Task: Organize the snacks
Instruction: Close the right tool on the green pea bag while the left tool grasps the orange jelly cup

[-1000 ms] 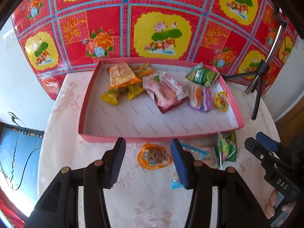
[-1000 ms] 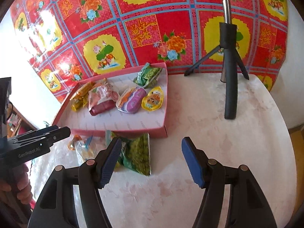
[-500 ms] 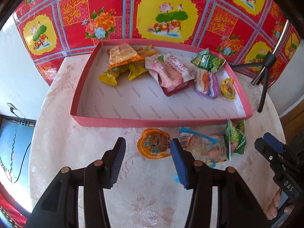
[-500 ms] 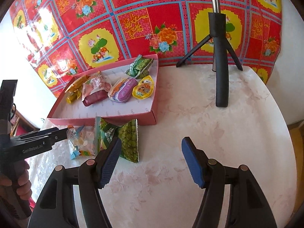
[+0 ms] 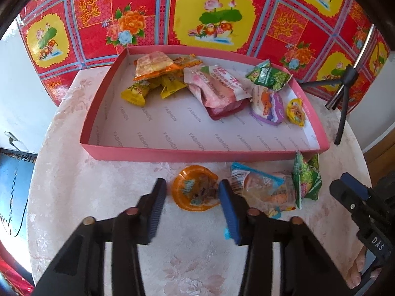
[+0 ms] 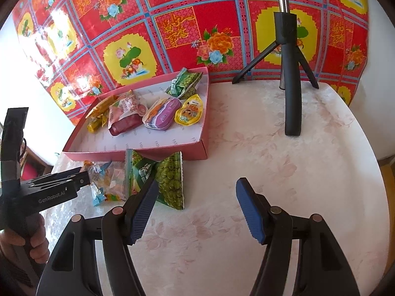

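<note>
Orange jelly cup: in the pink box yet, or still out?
Out. The orange jelly cup lies on the table before the pink box, between the left gripper's closing jaws.

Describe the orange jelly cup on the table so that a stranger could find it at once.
Start at the pink tray. On the table before its near wall lie three snacks. The orange jelly cup is the leftmost, between the closing fingers of the left gripper: round and orange, unlike the clear packet and green bag beside it.

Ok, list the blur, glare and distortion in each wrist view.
Left wrist view: left gripper motion-blurred as it closes around the orange jelly cup; pink box edges bowed by fisheye. Right wrist view: sharp; glare on the patterned cloth at upper left.
</note>
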